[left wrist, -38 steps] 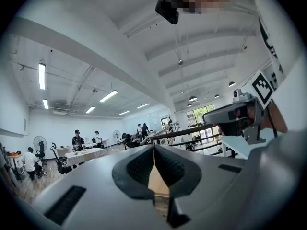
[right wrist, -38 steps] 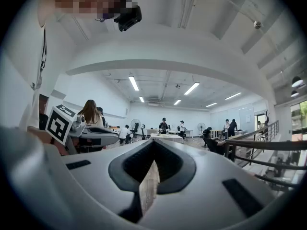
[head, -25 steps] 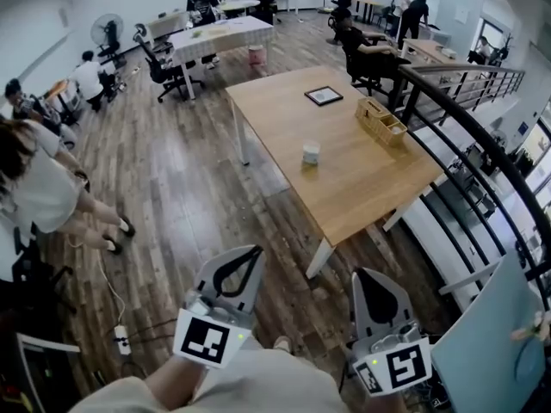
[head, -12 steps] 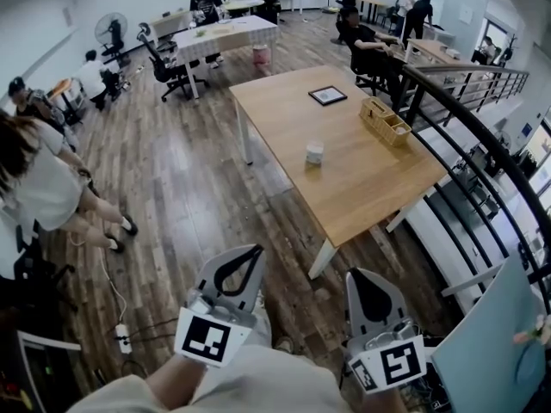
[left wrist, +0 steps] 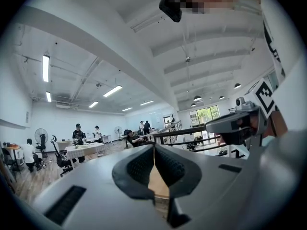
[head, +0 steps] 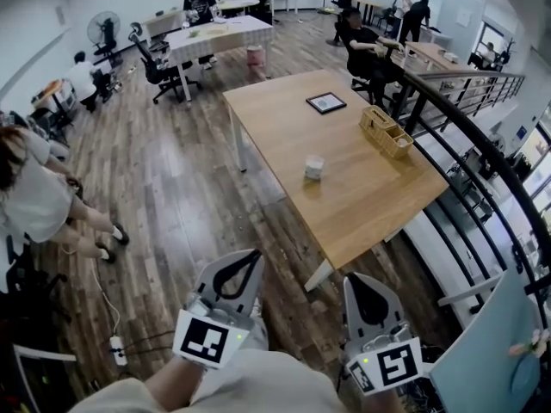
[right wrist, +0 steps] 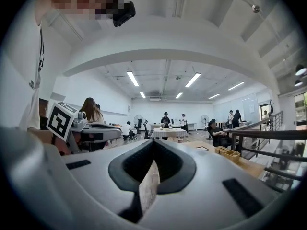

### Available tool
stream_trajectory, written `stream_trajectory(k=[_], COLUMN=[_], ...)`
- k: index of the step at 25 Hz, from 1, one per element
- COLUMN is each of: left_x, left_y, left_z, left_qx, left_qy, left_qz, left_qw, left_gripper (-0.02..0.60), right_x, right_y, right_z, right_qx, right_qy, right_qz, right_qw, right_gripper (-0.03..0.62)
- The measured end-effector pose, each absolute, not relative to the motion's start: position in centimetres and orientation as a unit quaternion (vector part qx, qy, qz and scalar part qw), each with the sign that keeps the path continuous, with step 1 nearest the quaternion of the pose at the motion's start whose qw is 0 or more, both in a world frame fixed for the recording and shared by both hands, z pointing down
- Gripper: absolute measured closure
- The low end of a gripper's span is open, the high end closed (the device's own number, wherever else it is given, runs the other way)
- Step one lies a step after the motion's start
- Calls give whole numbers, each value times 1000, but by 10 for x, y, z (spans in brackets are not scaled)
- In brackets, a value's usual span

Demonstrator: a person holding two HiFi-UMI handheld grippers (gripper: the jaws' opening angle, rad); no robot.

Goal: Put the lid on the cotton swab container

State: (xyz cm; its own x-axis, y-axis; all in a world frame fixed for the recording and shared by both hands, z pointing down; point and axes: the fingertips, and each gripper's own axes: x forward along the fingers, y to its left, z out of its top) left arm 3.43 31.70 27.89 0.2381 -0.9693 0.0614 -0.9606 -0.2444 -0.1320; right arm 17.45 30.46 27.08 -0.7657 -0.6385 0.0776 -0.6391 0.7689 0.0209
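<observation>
Slowly I've stepped nearer, left tongs (head: 244, 258) and right tongs (head: 358, 277) both pressed together and empty, the cotton swab container (head: 314, 167) still well ahead on the table (head: 370, 196), so lidding hasn't begun.

Left hand-held gripper (head: 248, 258) closed; right (head: 360, 280) likewise

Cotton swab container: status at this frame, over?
Left hand-held gripper shut, empty. Right hand-held gripper shut, empty. Cotton swab container on the table, well ahead, untouched; lid state unclear. Wooden organizer nearby, not touching.
</observation>
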Motion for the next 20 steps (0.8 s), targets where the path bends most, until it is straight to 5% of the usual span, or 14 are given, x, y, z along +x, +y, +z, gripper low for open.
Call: stream_trajectory(k=[20], left_x=[-109], left_y=[99], left_z=[290], left_qx=[-834], left_qy=[547], left_qz=[-71], left_qw=[33], left_gripper=[555], right_x=[28], right_y=[98], right_z=[277], right_qx=[407], right_qy=[-912], right_qz=[10], right_qw=[57], right_gripper=[568])
